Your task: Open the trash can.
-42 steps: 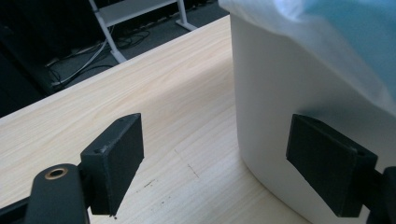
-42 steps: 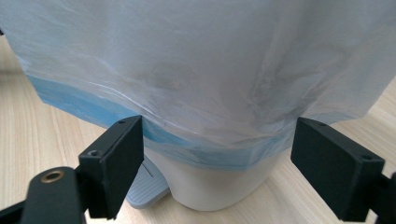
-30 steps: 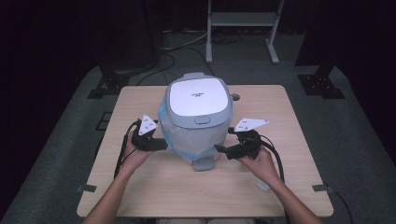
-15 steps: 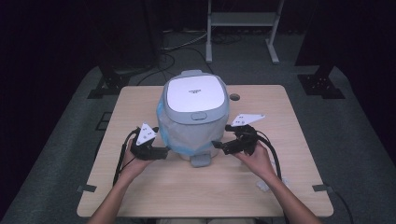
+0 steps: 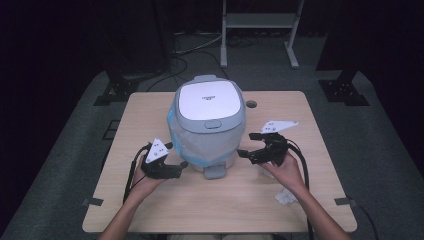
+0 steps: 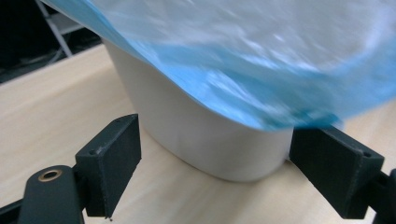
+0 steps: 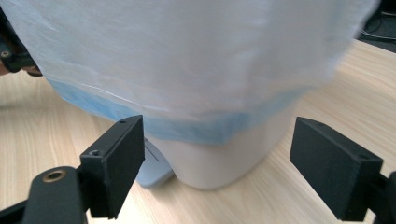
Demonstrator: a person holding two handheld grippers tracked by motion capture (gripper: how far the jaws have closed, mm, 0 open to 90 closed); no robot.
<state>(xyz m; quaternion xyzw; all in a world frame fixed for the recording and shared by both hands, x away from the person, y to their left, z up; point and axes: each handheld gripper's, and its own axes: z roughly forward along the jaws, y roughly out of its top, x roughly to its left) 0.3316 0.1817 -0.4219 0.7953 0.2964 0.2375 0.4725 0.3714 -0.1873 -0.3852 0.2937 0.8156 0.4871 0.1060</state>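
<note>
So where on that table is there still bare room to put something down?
The table is bare left of the cooker, right of it toward the far corner, and along the near edge between the forearms. It is crowded at the cooker's front, by both grippers, and at the crumpled white scrap.

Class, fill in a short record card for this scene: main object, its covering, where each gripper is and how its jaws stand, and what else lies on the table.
Main object: rice cooker, lid closed
Covering: translucent plastic bag with blue edge, draped around the body
Left gripper: at the cooker's lower left, jaws open
Right gripper: at the cooker's lower right, jaws open
Surface: wooden table
Also there: crumpled white scrap near the right forearm
</note>
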